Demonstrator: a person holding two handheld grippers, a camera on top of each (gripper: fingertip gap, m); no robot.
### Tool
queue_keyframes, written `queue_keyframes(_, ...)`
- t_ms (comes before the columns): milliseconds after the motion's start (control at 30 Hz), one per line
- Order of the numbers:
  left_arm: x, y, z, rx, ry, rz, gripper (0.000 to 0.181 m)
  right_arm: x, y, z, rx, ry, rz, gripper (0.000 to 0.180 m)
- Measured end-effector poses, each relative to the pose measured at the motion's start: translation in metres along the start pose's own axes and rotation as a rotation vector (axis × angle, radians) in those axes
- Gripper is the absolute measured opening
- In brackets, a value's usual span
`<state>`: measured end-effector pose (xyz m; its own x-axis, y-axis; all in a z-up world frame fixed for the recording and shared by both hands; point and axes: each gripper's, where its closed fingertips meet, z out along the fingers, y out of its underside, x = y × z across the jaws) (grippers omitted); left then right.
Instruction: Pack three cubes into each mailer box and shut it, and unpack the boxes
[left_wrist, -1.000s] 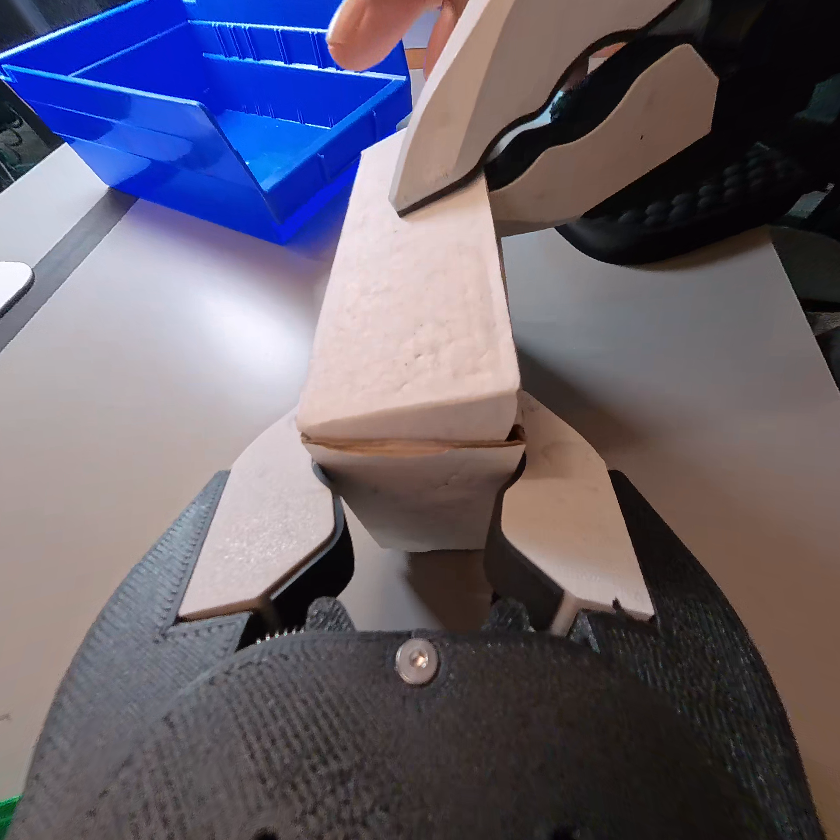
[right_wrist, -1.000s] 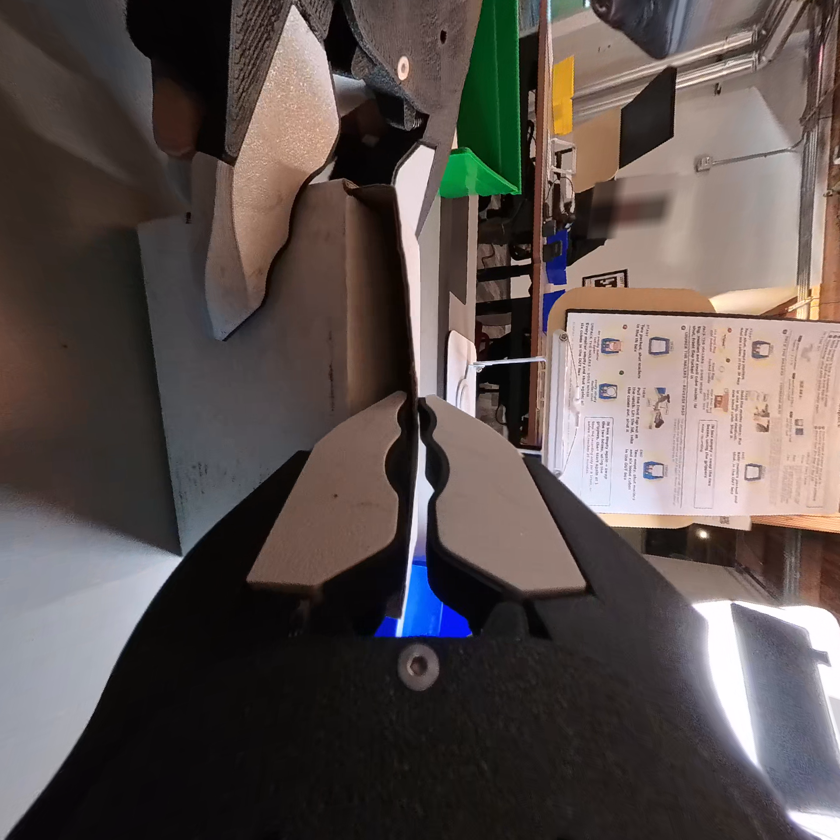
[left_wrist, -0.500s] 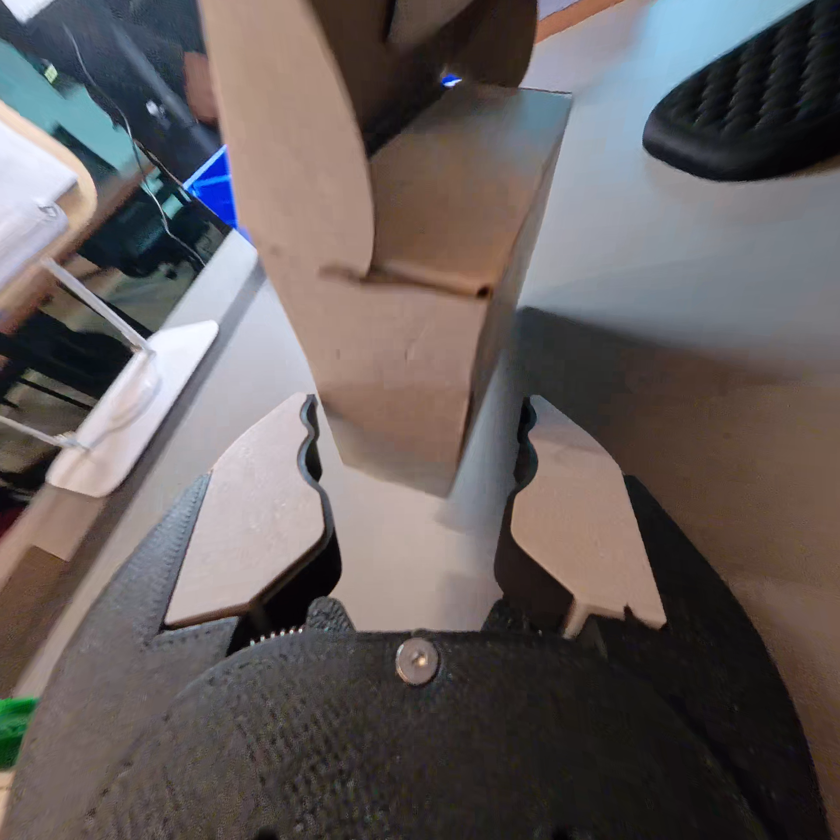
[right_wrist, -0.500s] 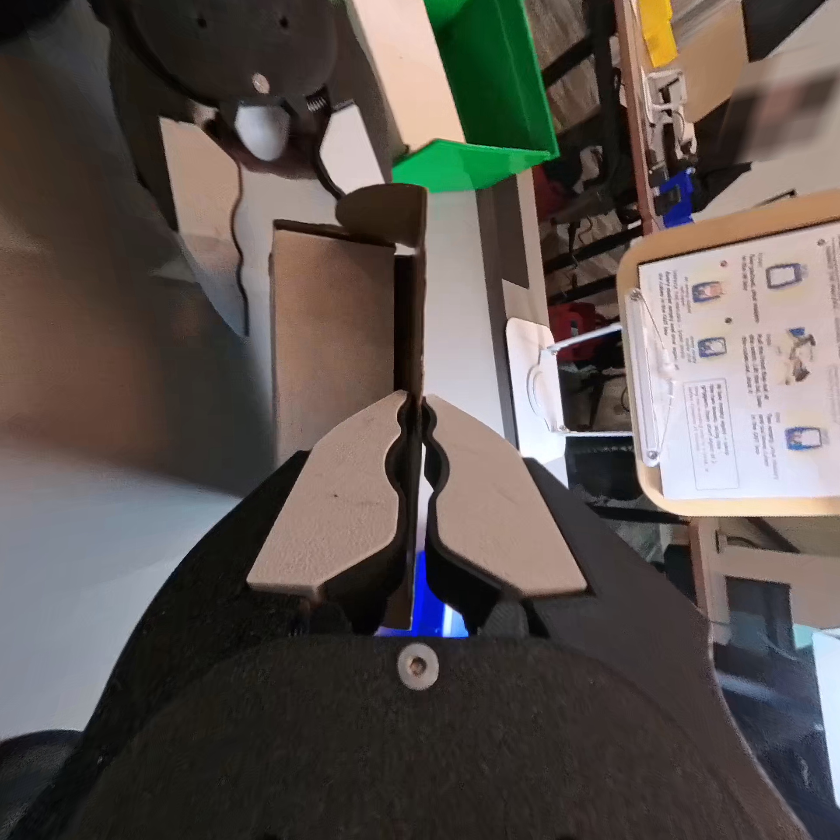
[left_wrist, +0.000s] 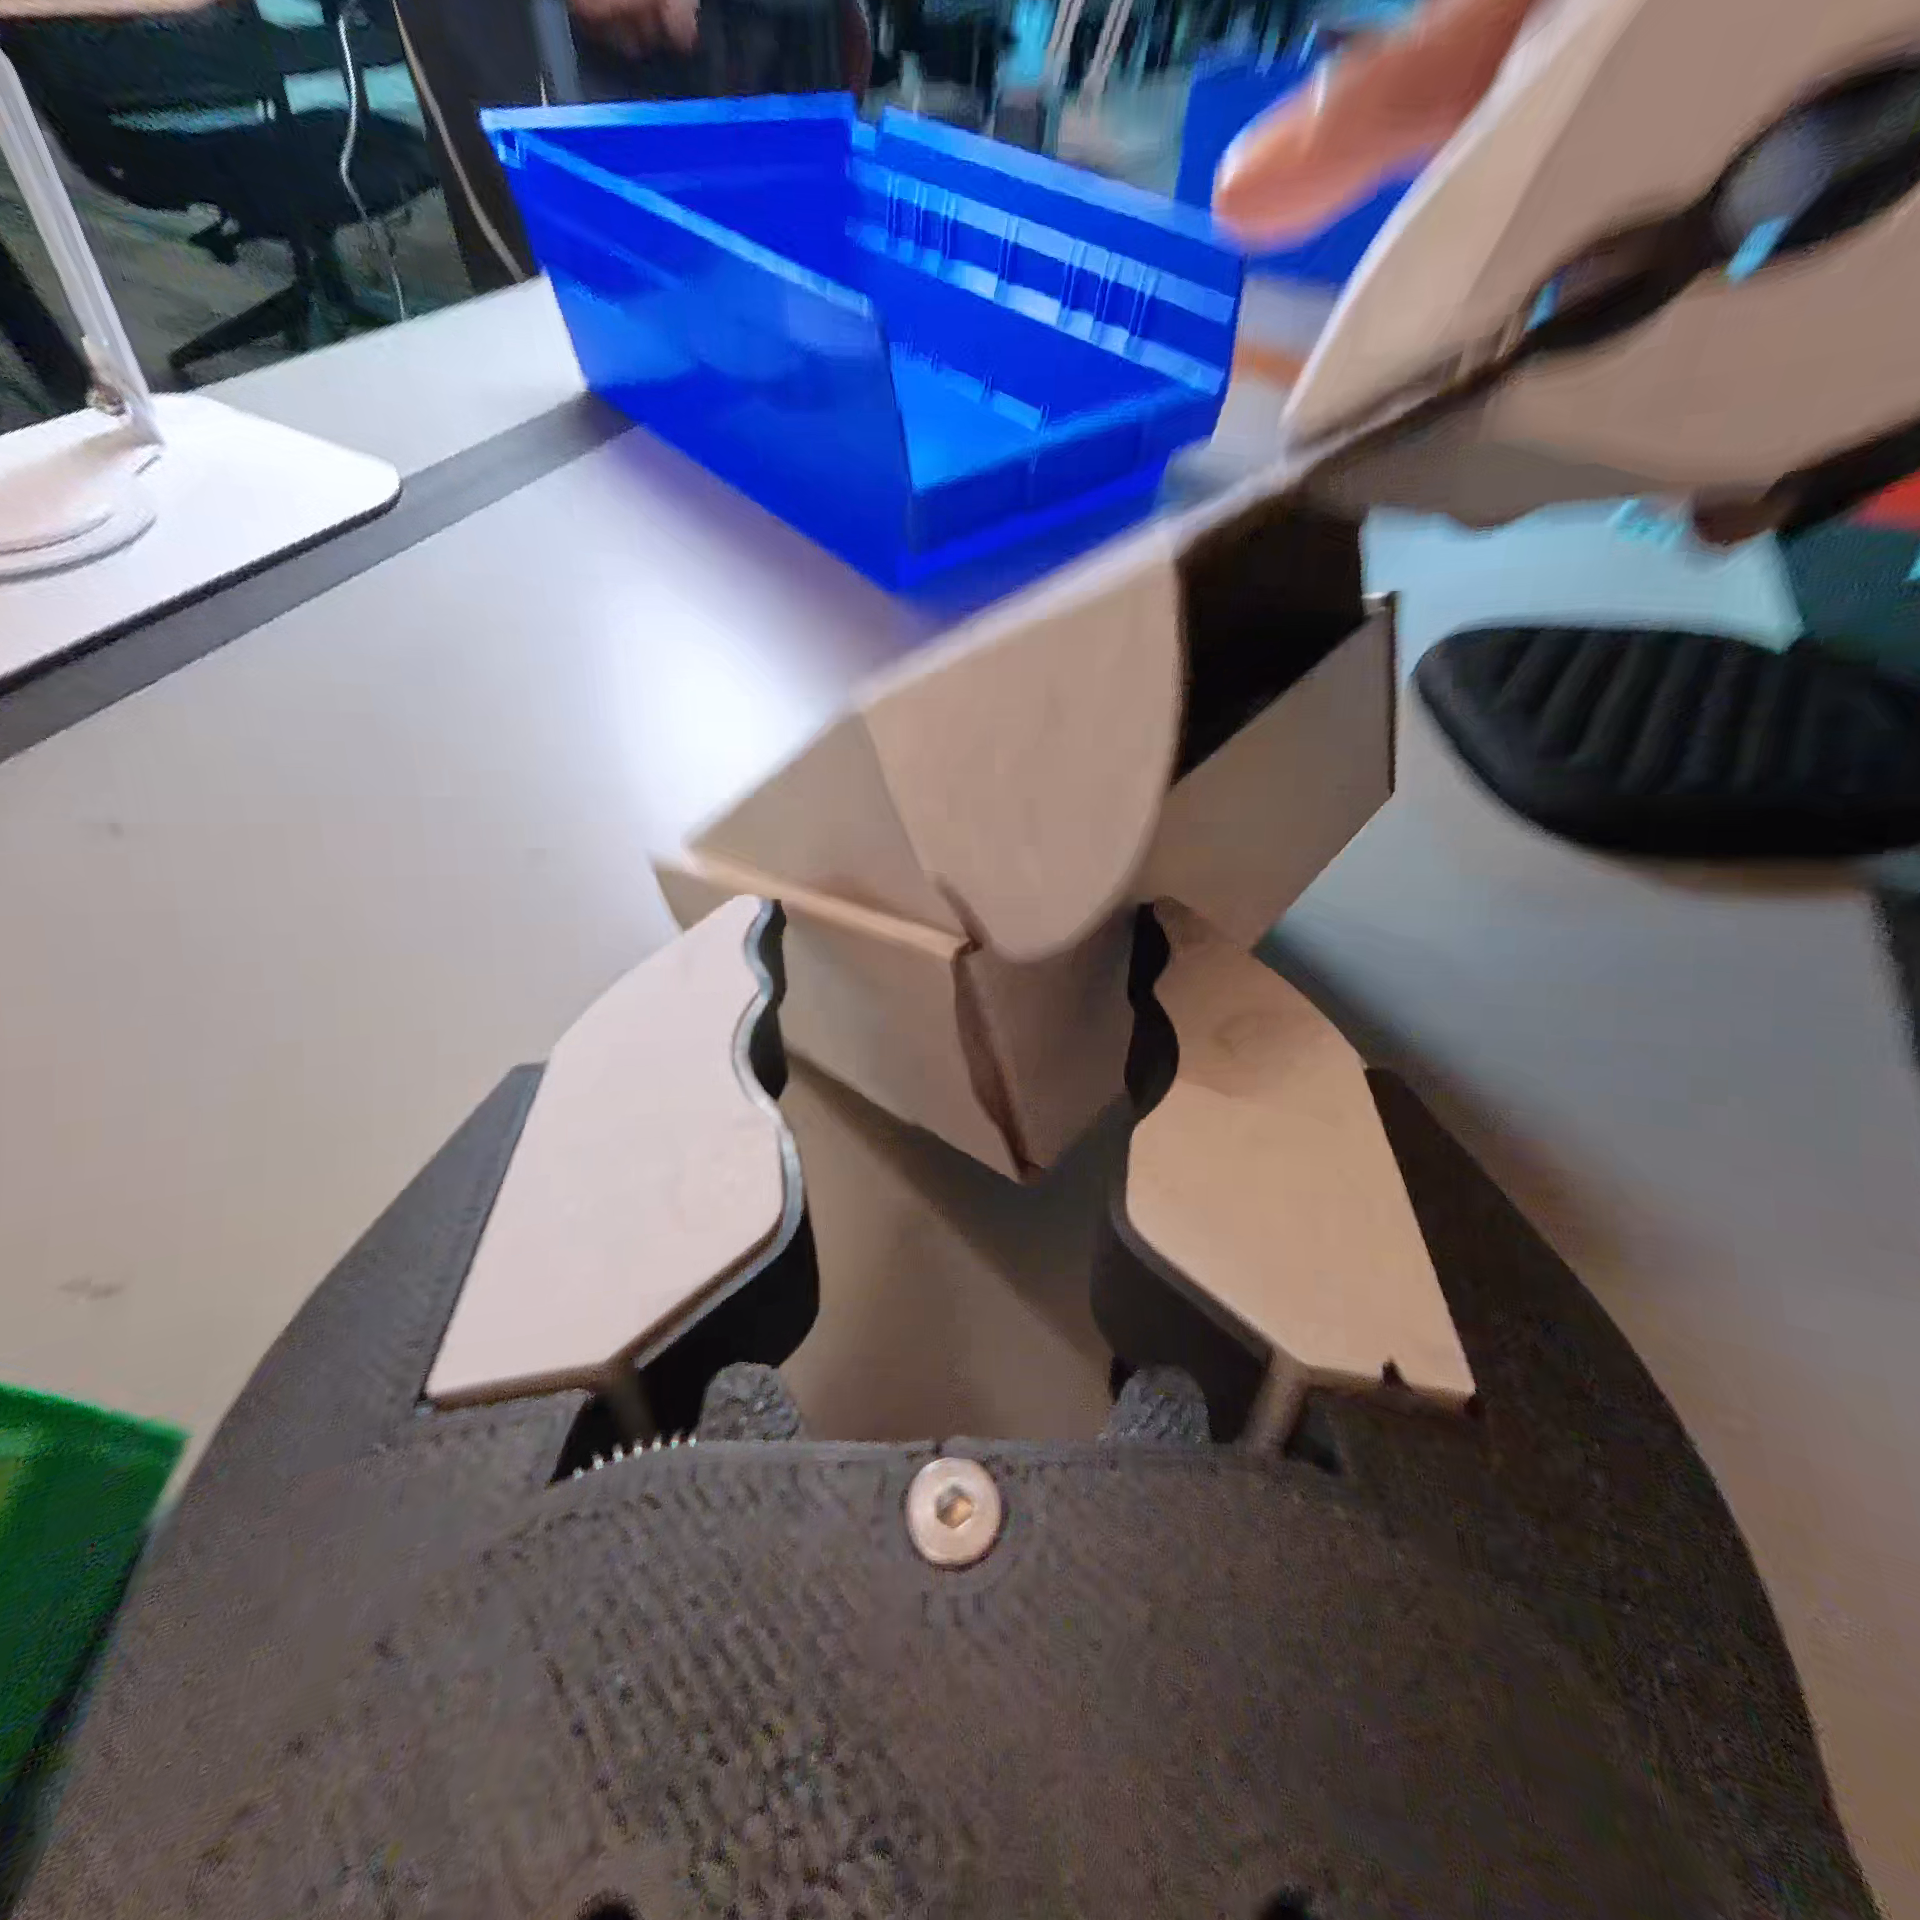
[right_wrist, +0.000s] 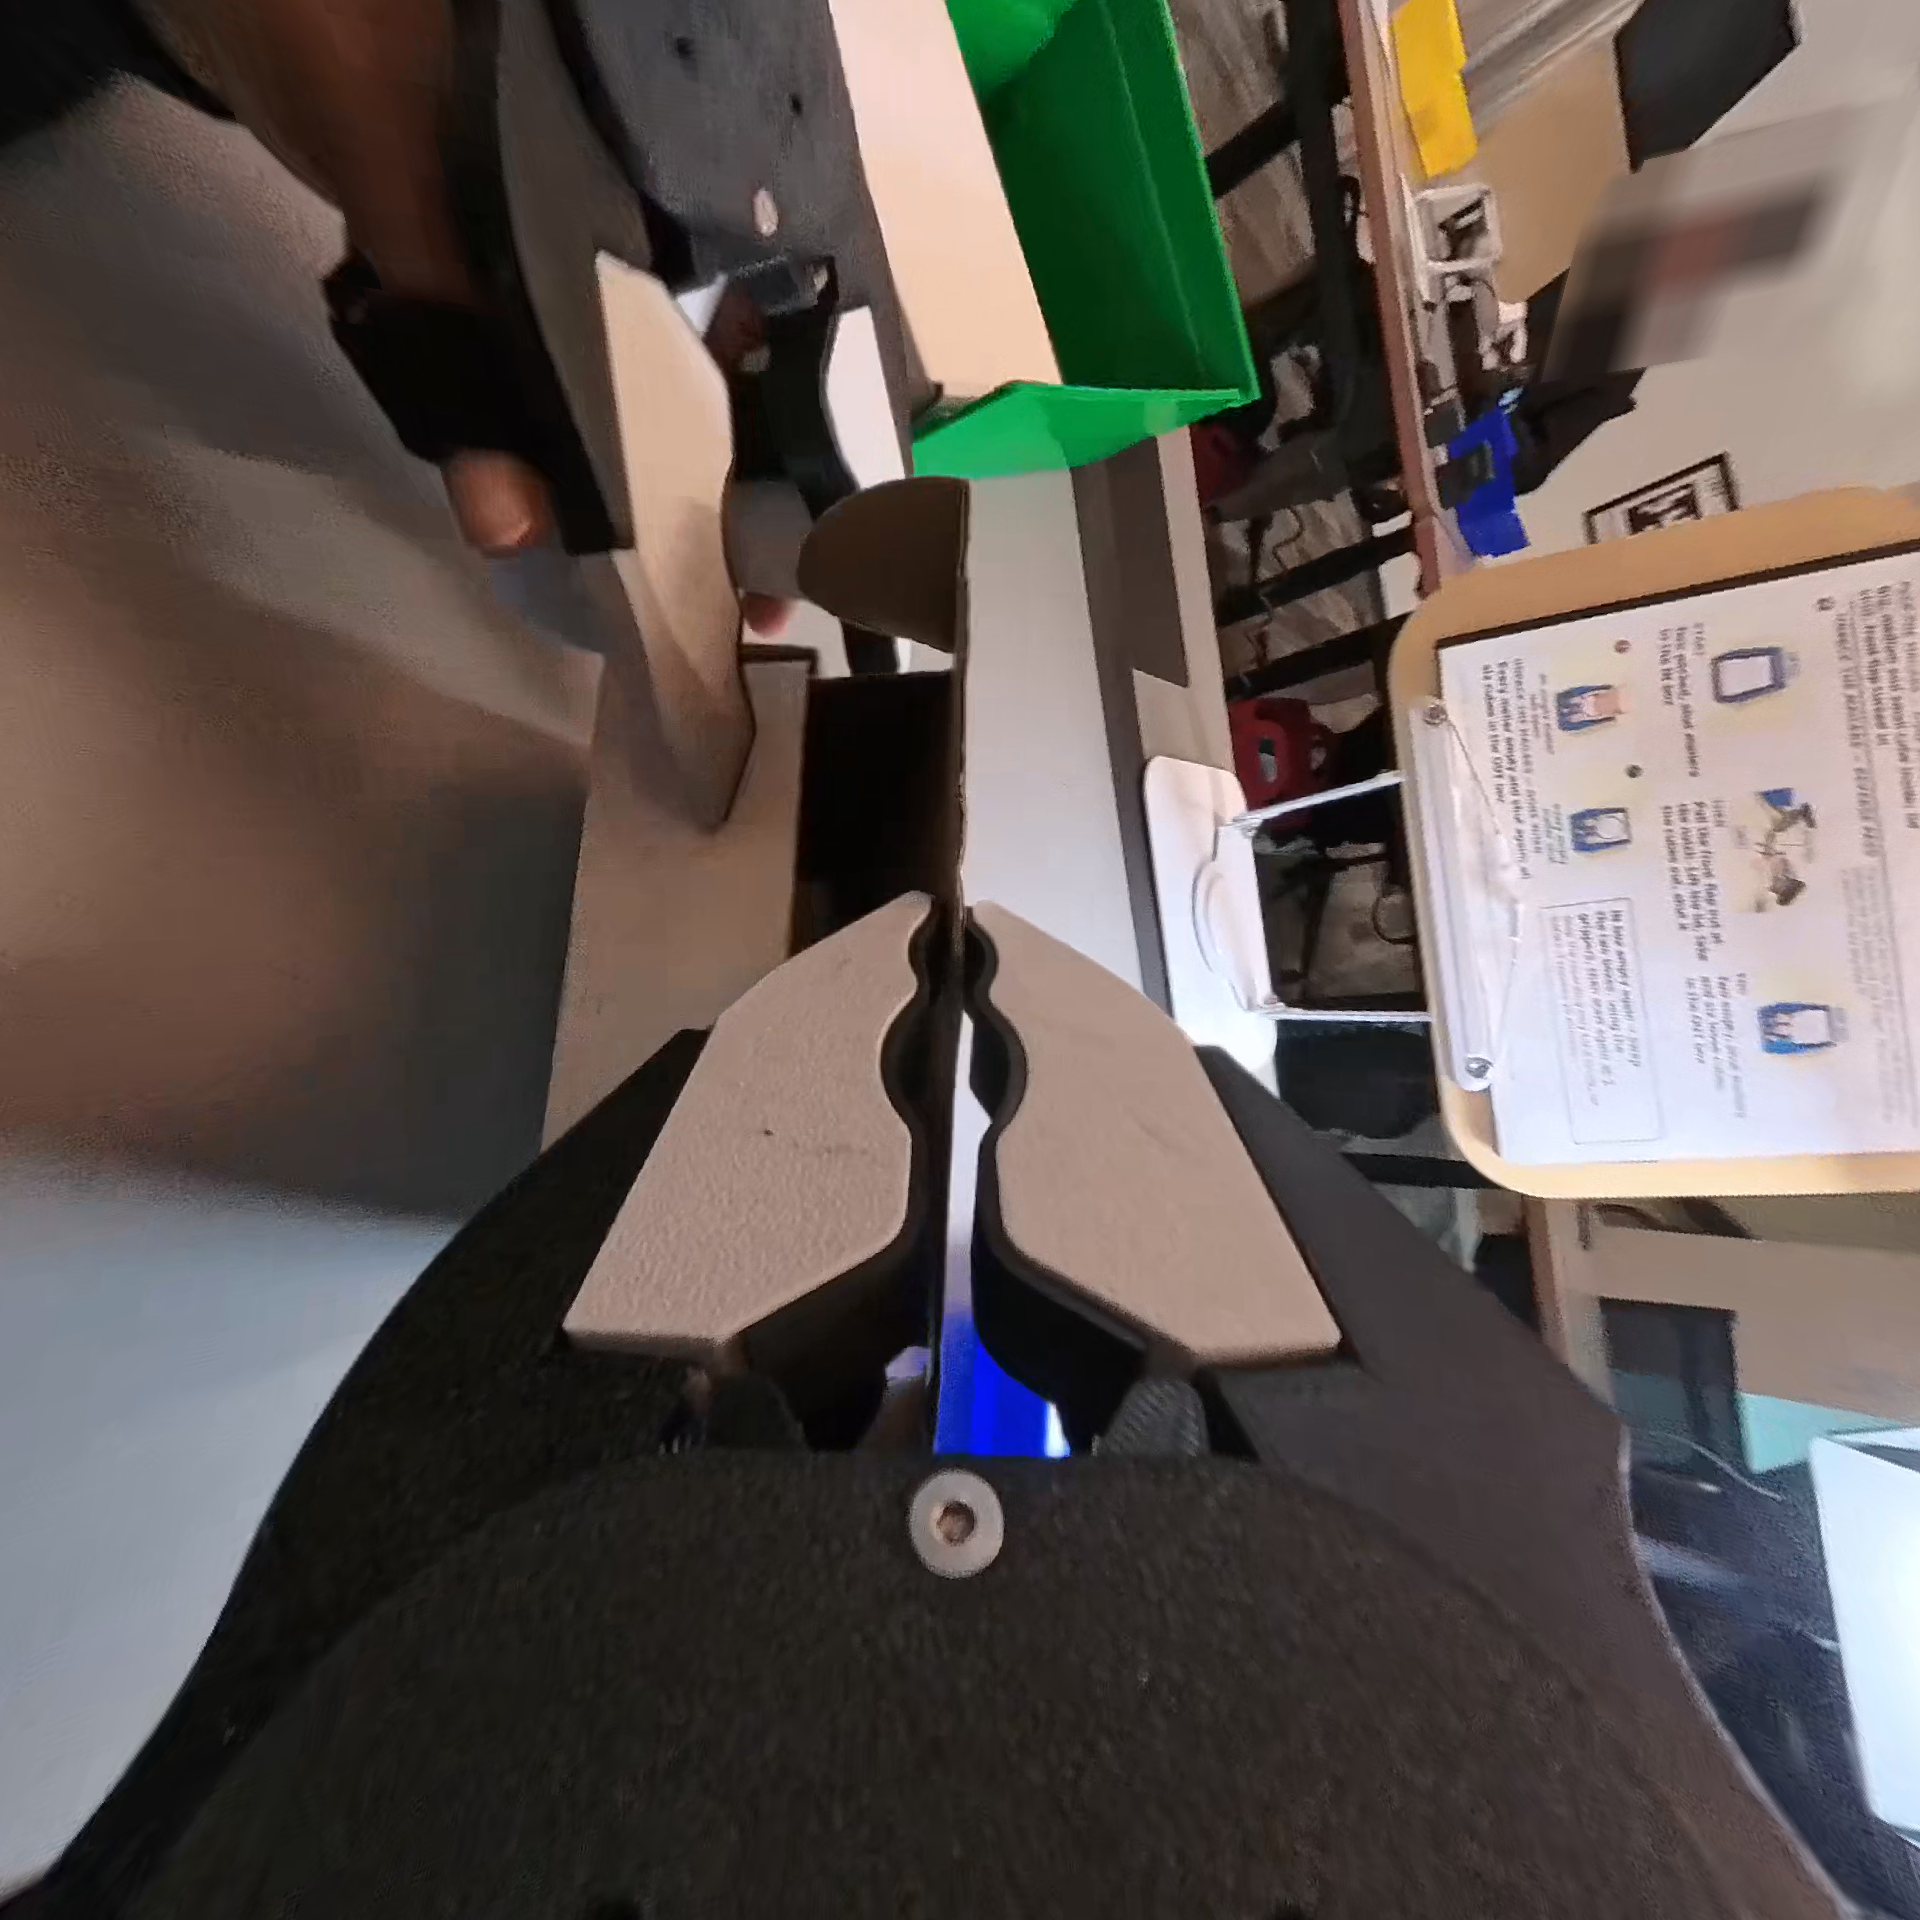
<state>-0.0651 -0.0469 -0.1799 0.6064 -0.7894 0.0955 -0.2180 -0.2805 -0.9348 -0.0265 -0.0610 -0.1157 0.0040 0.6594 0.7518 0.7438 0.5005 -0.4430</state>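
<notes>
Left wrist view: nearest, left gripper w/ jaws spread, a corner of the mailer box sitting between the pads; contact on either side unclear, so not gripping as far as I can tell. Box is lifted off the grey table, tilted, lid swung up. Right gripper has its jaws pinched closed on the lid panel; right wrist view shows a dark box interior, no cubes visible there. Farther back, blue bin, looks empty from here. Green bin sits past the left gripper in the right wrist view.

Progress, my read: box open, probably the unpack half, tipping or emptying; where the cubes are can't be told.

Count: 1 mailer box, 0 cubes seen, 2 bins, 2 grippers.
</notes>
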Motion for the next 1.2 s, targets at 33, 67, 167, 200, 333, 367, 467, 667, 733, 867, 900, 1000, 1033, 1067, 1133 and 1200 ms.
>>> queue_keyframes(33,-0.001,0.008,0.001,-0.050,-0.023,0.052,0.061,0.002,-0.001,-0.002,0.012,-0.014,0.021,0.001)
queue_keyframes(67,-0.001,0.017,0.003,-0.097,-0.038,0.115,0.061,0.005,0.000,-0.004,0.019,-0.035,0.044,0.001)
queue_keyframes(167,0.005,0.033,0.006,-0.167,-0.048,0.263,0.062,0.015,0.000,-0.009,0.046,-0.108,0.116,0.001)
queue_keyframes(200,0.008,0.033,0.006,-0.168,-0.044,0.299,0.065,0.017,0.001,-0.010,0.052,-0.143,0.128,0.001)
queue_keyframes(333,0.010,0.019,-0.002,-0.125,-0.060,0.422,0.067,0.031,0.007,-0.010,0.065,-0.272,0.202,0.001)
queue_keyframes(367,0.011,0.014,-0.005,-0.104,-0.065,0.445,0.067,0.037,0.010,-0.008,0.057,-0.294,0.228,0.001)
queue_keyframes(467,0.020,0.003,-0.013,-0.059,-0.045,0.496,0.063,0.048,0.013,-0.003,0.048,-0.396,0.293,0.001)
queue_keyframes(667,0.030,0.027,0.000,-0.177,-0.024,0.678,0.041,0.064,0.017,0.014,0.031,-0.596,0.319,0.002)
queue_keyframes(733,0.034,0.031,0.002,-0.187,-0.015,0.718,0.029,0.075,0.023,0.026,-0.001,-0.600,0.322,0.002)
queue_keyframes(867,0.042,0.041,0.007,-0.220,0.024,0.737,0.012,0.090,0.035,0.051,-0.052,-0.604,0.344,0.002)
queue_keyframes(900,0.043,0.043,0.007,-0.227,0.036,0.741,0.007,0.094,0.041,0.059,-0.074,-0.592,0.345,0.002)
queue_keyframes(1000,0.044,0.044,0.007,-0.227,0.042,0.733,0.006,0.096,0.063,0.089,-0.154,-0.547,0.320,0.002)
queue_keyframes(1033,0.044,0.045,0.007,-0.226,0.049,0.719,0.006,0.093,0.071,0.100,-0.184,-0.539,0.314,0.002)
queue_keyframes(1067,0.045,0.045,0.007,-0.223,0.056,0.707,0.006,0.089,0.080,0.111,-0.214,-0.537,0.305,0.003)
queue_keyframes(1133,0.046,0.044,0.007,-0.215,0.064,0.689,0.005,0.077,0.095,0.131,-0.265,-0.550,0.286,0.003)
queue_keyframes(1200,0.046,0.044,0.007,-0.205,0.066,0.675,0.005,0.064,0.105,0.147,-0.294,-0.571,0.286,0.004)
